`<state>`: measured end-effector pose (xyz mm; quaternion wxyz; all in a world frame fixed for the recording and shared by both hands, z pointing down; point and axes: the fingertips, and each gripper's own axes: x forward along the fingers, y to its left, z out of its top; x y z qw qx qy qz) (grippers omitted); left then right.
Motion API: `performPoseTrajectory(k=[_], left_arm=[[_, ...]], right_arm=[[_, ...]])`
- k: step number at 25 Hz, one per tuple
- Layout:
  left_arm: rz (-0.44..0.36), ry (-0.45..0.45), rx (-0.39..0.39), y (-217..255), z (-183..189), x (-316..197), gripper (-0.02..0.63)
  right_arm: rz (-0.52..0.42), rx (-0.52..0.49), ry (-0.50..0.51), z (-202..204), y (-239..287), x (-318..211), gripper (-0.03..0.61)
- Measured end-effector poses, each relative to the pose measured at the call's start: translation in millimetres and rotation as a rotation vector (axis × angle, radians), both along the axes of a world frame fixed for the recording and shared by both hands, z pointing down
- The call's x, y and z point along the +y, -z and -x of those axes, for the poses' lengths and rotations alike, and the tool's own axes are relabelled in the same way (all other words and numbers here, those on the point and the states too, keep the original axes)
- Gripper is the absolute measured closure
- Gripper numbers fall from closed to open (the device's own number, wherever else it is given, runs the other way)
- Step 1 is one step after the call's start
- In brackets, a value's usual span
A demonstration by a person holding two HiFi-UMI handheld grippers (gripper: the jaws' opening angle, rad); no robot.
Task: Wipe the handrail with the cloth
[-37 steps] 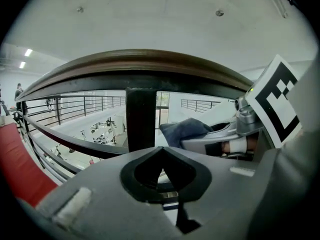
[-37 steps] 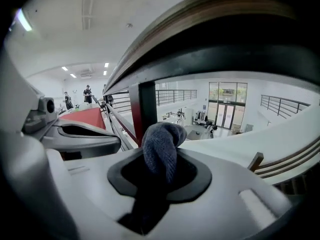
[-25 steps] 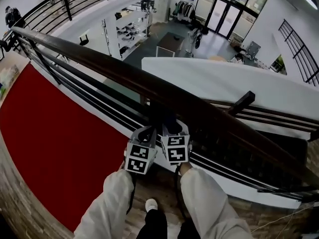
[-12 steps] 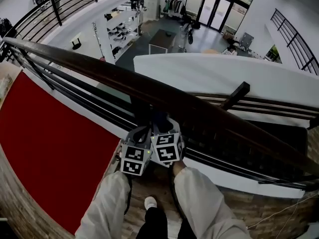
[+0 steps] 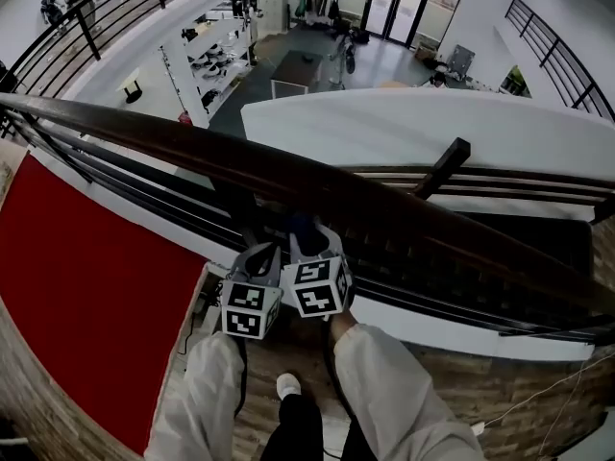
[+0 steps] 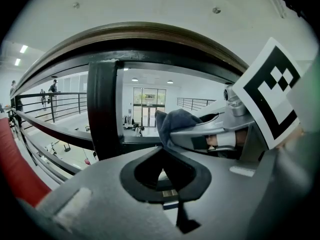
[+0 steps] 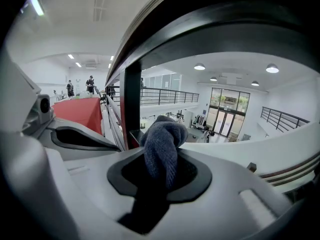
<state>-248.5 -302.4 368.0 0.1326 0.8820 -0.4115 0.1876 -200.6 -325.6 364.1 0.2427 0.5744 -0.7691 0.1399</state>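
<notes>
The right claw (image 7: pixel 159 159) gripped the grey cloth (image 7: pixel 163 134) under the handrail (image 5: pixel 288 176); the left claw (image 6: pixel 162 151) seemed clenched on nothing.

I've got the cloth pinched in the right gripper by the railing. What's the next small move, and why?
Probably raise the right gripper until the cloth presses onto the top of the wooden handrail. The cloth is clamped in its jaws, but that gripper's view looks up at the rail's underside, so the cloth seems to sit below the rail, not on it.
</notes>
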Motion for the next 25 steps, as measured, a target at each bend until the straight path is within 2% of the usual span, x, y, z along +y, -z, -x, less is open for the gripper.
performPoseTrajectory(k=[11, 25], left_arm=[[0.023, -0.052, -0.035, -8.4, -52.1, 35.5, 0.612], [-0.046, -0.171, -0.061, 0.7, -160.0, 65.2, 0.612]], right_arm=[[-0.047, 0.046, -0.05, -57.1, 0.7, 36.2, 0.482], [-0.06, 0.055, -0.16, -156.4, 1.0, 78.3, 0.482]])
